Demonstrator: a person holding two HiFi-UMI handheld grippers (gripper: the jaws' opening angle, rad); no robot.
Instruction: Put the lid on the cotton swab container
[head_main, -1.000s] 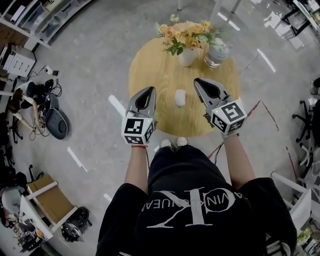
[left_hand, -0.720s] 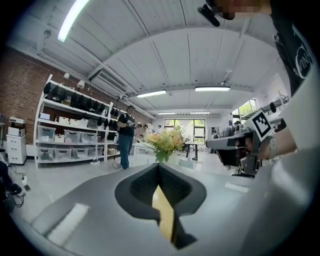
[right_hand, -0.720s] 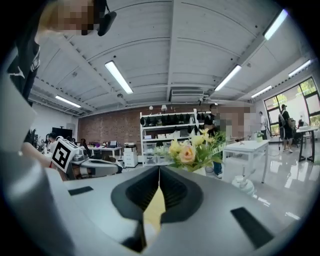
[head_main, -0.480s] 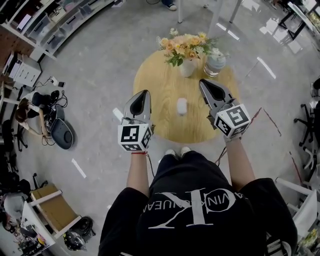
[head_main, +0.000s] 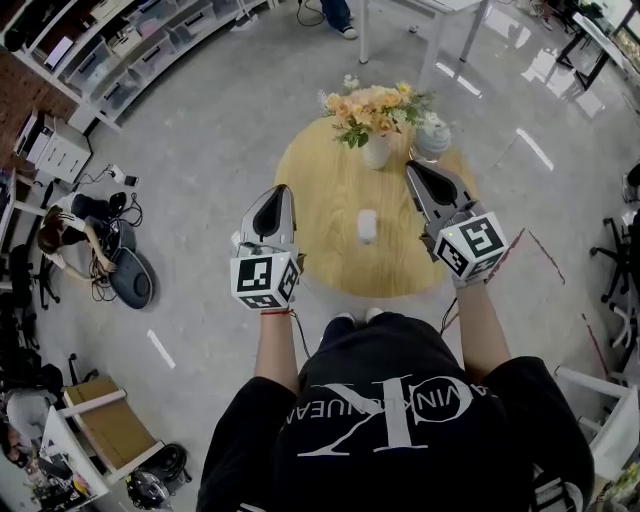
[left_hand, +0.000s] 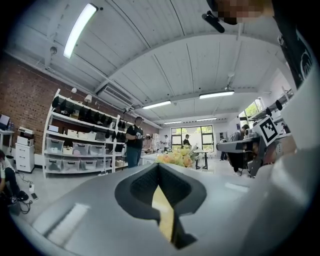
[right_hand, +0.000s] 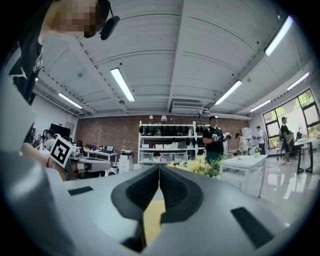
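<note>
The cotton swab container (head_main: 367, 226) is a small white upright cylinder standing alone near the middle of the round worktop (head_main: 320, 240). From the head view it is too small to tell whether a lid sits on it, and no separate lid can be made out.

The left gripper (head_main: 281, 192) is held above the worktop's left edge, well apart from the container. In its own view the left gripper (left_hand: 159, 167) has its jaws pressed together at the tips, with nothing between them but a sliver of yellow wood showing through the gap lower down. The right gripper (head_main: 413, 168) hangs over the right part of the worktop, nearer its far edge. Its own view shows the right gripper (right_hand: 159, 169) closed in the same way and empty. The container lies between the two grippers, and neither touches it.

At the far edge of the pale wooden worktop stands a white vase (head_main: 375, 150) of orange and cream flowers (head_main: 372, 103). Just beside it, towards the right edge, is a glass jar (head_main: 432, 138).

The floor (head_main: 200, 150) is glossy grey concrete. Shelving (head_main: 130, 60) with storage bins lines one side against a brick wall (right_hand: 100, 132). A person (right_hand: 214, 142) in a dark shirt stands before the shelves.
</note>
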